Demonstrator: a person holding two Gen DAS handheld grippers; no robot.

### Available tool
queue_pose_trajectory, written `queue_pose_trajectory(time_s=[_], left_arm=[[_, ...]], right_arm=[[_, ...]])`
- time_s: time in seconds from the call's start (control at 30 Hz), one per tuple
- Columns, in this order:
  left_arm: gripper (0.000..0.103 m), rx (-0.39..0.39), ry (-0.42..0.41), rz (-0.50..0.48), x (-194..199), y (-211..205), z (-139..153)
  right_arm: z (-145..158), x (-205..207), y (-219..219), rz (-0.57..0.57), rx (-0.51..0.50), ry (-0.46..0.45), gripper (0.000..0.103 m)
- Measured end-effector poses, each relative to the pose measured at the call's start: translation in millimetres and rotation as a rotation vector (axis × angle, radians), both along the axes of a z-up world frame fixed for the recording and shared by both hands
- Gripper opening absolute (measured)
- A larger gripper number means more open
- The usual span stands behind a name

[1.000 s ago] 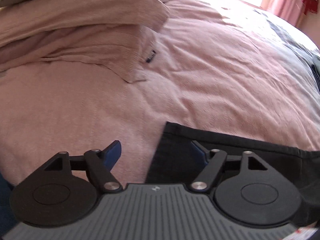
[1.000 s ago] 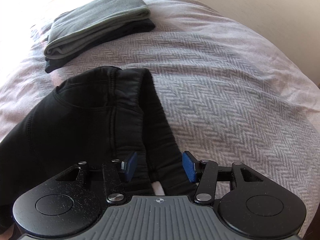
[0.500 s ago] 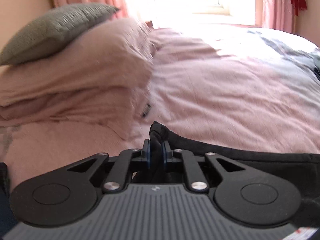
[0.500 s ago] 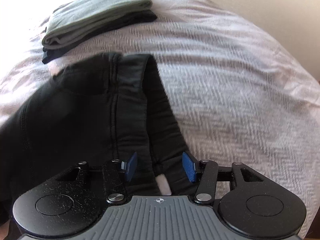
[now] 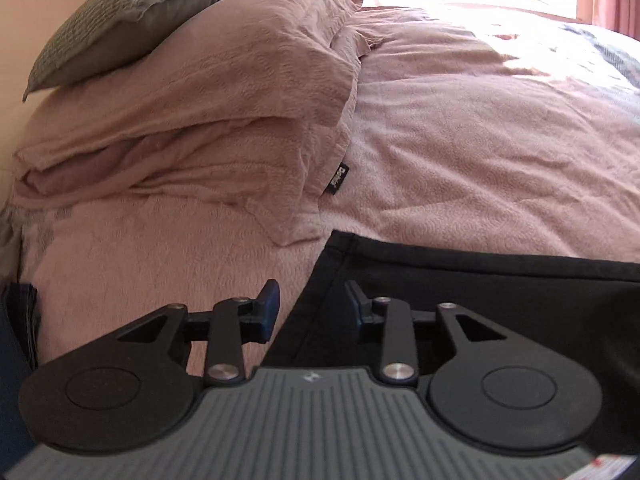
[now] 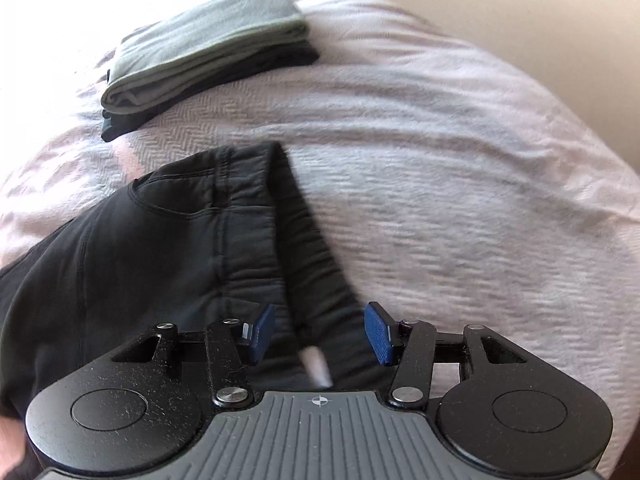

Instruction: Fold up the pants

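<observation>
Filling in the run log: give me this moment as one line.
left claw: open at pants hem | right claw: open astride waistband | stage: nothing gripped

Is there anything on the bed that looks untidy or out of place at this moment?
Nothing stands out. The black pants lie flat on the bed cover, the folded clothes sit in a neat stack behind, and the pillows are piled at the head. Both the left gripper and right gripper are open.

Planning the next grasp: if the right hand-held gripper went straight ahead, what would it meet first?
Probably the black pants' waistband, already lying between the open right hand-held gripper's jaws; depth is uncertain.
</observation>
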State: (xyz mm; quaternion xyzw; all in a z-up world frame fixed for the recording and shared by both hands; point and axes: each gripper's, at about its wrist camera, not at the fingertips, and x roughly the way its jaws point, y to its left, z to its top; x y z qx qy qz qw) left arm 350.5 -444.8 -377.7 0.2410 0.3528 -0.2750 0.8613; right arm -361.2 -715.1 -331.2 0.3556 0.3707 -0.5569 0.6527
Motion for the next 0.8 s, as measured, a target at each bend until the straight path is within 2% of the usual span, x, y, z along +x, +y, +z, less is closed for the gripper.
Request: queue_pose_trajectory(time_s=[0.03,0.13,0.23,0.4,0.47,0.6,0.7,0.8], left_arm=[[0.031,-0.013,0.021,0.003,-9.6,13.6,4.7],[0.041,-0.040,0.099,0.013,-44.5,51.5,14.6],[0.041,-0.044,0.181,0.017,-93.9,92.4,17.1],[0.041,-0.024,0.288,0.021,-184.4,142.5,21.1],[0.041,-0.035,0.314,0.017,-213.1,155.7,25.9],[0.042,-0.050,0.353,0.035,-251.5,178.8,31.5],[0.042,-0.054,0.359,0.085,-273.0,205.3,34.7],[0.043,-0.061,0.353,0.146,-294.2,236.7,37.7]], right_arm=[[2.1,-9.9,5.7,-0.005,-0.001,-0.024,0.047],[5.6,-42.8,31.6,-0.015,0.023,-0.123,0.047],[6.6,-70.6,61.6,0.002,0.060,-0.190,0.047],[4.6,-88.4,86.6,0.171,0.076,-0.262,0.047],[3.0,-84.6,74.0,0.244,0.066,-0.322,0.047],[-17.4,-74.1,35.7,0.382,0.124,-0.394,0.047],[-40.0,-74.9,18.2,0.438,0.204,-0.445,0.047],[-51.6,-79.3,12.6,0.501,0.280,-0.538,0.047]])
